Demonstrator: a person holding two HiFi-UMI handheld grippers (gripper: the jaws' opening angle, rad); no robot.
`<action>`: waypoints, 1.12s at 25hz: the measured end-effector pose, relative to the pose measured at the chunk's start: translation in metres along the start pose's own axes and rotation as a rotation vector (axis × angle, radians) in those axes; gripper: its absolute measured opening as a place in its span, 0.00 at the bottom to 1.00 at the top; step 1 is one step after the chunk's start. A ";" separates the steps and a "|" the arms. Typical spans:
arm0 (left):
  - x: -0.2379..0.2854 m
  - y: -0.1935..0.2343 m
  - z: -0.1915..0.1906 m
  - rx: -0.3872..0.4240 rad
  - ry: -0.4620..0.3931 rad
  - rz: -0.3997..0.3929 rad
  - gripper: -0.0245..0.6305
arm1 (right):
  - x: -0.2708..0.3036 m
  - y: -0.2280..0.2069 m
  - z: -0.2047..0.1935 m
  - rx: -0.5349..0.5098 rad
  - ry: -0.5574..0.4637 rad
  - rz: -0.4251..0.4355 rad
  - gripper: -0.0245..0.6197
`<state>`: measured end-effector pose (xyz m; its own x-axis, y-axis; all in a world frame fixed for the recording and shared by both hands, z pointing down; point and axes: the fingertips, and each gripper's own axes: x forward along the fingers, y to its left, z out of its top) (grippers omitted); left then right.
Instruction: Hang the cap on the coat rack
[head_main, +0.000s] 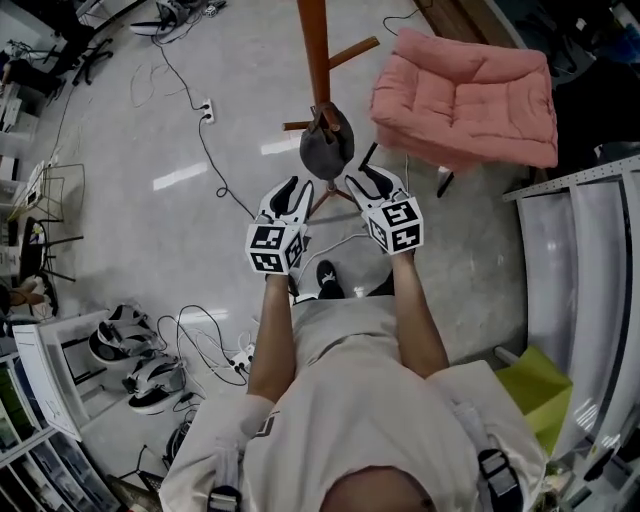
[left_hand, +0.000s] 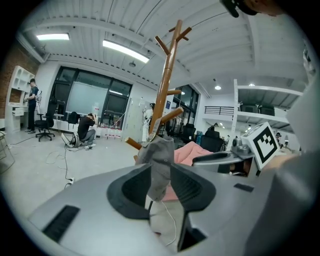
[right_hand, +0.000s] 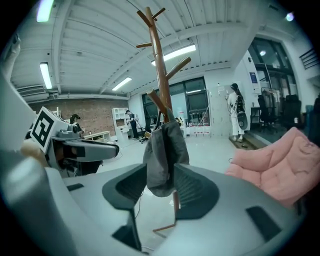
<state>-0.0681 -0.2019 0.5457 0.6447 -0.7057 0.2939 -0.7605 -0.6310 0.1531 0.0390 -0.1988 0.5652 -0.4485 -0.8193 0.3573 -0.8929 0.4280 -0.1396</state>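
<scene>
A gray cap (head_main: 327, 145) hangs on a peg of the brown coat rack (head_main: 314, 50). The left gripper (head_main: 298, 190) and the right gripper (head_main: 362, 178) are just under it, side by side, jaws apart. A big pink chair (head_main: 465, 95) sits on the right. Wires lie on the floor (head_main: 180, 130).

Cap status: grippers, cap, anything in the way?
Left gripper, right gripper: jaws open, nothing gripped. Cap hanging on a coat rack peg. Nothing in the way.
</scene>
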 end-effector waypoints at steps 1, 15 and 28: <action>-0.001 0.000 -0.001 0.002 0.002 -0.005 0.22 | -0.003 0.002 -0.001 0.003 -0.003 -0.008 0.30; -0.004 0.002 0.005 0.047 -0.019 -0.042 0.13 | -0.016 -0.001 0.002 0.066 -0.079 -0.067 0.17; 0.000 0.004 0.011 0.044 -0.030 -0.089 0.05 | -0.012 -0.010 0.011 0.084 -0.103 -0.089 0.04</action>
<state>-0.0702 -0.2074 0.5358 0.7120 -0.6551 0.2526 -0.6965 -0.7046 0.1356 0.0524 -0.1975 0.5517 -0.3655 -0.8891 0.2755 -0.9274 0.3224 -0.1899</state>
